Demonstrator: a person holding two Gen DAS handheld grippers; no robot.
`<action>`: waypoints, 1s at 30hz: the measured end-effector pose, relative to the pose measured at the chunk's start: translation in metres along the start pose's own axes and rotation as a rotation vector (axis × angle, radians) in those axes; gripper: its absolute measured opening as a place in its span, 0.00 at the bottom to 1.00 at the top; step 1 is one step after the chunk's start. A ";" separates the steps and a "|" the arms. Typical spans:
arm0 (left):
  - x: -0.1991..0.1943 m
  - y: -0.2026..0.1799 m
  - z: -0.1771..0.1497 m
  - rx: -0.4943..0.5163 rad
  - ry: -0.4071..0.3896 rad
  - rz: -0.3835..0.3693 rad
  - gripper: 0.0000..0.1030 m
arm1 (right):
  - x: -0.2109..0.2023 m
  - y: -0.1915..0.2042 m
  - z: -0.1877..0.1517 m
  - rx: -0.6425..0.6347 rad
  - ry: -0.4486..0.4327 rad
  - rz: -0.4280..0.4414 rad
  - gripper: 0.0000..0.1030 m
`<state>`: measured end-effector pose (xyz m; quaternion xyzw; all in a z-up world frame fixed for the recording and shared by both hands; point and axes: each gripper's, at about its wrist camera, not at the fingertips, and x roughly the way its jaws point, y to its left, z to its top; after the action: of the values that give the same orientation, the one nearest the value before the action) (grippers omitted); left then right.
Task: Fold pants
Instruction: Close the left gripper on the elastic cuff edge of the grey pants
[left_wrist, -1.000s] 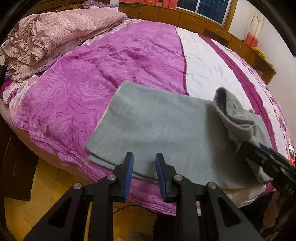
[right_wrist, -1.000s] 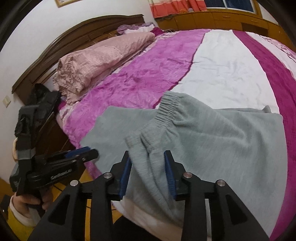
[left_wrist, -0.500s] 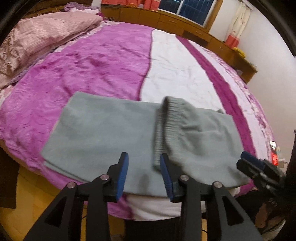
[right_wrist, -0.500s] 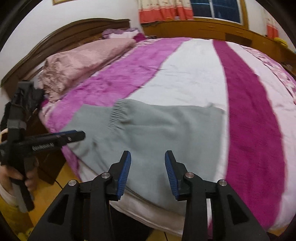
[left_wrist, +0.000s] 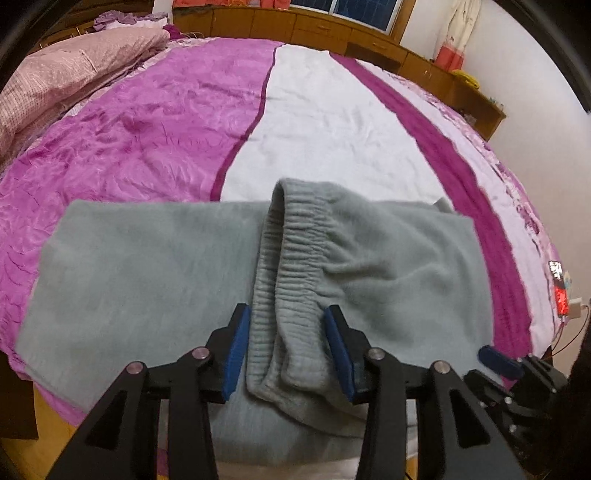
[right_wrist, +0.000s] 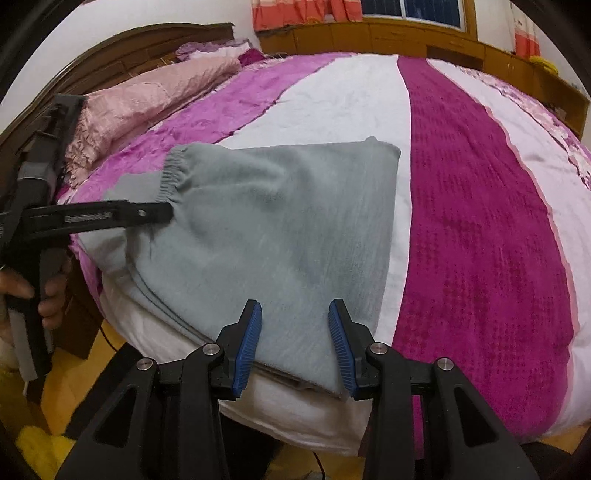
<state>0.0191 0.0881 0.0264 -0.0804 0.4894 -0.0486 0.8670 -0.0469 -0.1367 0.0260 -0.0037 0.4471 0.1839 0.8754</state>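
We carry two grippers. Our left gripper (left_wrist: 288, 347) is opening its jaws, the ribbed waistband (left_wrist: 291, 258) lying loose between them. Our right gripper (right_wrist: 295, 332) stands partly parted over the fold's near edge, pads clear of cloth. One pair of grey pants (right_wrist: 280, 229) lies folded on the one bed (right_wrist: 480, 221); at ten o'clock lies one pink quilt (right_wrist: 147, 96).

Left gripper (left_wrist: 288, 347) jaws opening
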 end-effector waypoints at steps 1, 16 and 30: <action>0.001 0.001 -0.002 -0.004 -0.003 -0.003 0.43 | 0.000 0.000 -0.001 -0.007 -0.004 0.003 0.30; 0.011 -0.011 -0.009 0.022 -0.062 0.043 0.45 | -0.025 -0.059 0.001 0.145 -0.091 -0.020 0.31; 0.020 -0.017 -0.003 0.020 -0.015 0.096 0.49 | -0.013 -0.091 -0.011 0.282 -0.088 0.081 0.31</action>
<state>0.0266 0.0674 0.0111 -0.0484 0.4854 -0.0115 0.8729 -0.0328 -0.2278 0.0157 0.1452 0.4294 0.1546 0.8778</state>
